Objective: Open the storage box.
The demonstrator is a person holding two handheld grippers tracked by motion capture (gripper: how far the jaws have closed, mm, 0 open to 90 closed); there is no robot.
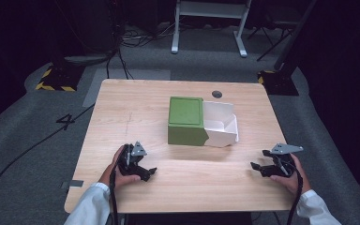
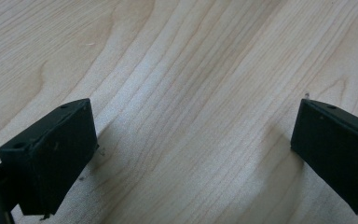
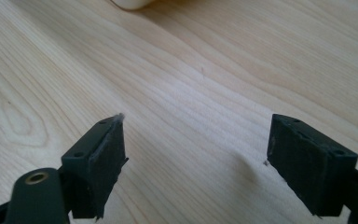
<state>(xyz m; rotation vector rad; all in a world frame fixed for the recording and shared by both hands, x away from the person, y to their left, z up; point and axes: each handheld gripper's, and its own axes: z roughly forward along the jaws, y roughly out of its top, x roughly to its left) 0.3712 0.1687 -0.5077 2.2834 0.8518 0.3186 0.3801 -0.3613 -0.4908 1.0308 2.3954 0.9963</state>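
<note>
Left gripper point(image 1: 146, 172): jaws apart, empty | right gripper point(image 1: 258, 167): jaws apart, empty | green box point(image 1: 185, 121) touching white tray point(image 1: 221, 124), tray empty.

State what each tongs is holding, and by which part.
Nothing is held. The left tongs and the right tongs are both open over the bare wooden table.

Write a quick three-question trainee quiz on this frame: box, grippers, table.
1. True or false: the left gripper grips the green box.
2. The white tray sticks out of the box toward which gripper's side? A) left B) right
3. What lies between the right gripper's jaws?

Key: 1. False; its jaws are apart over the bare wooden table. 2. B. 3. Nothing but tabletop.
</note>
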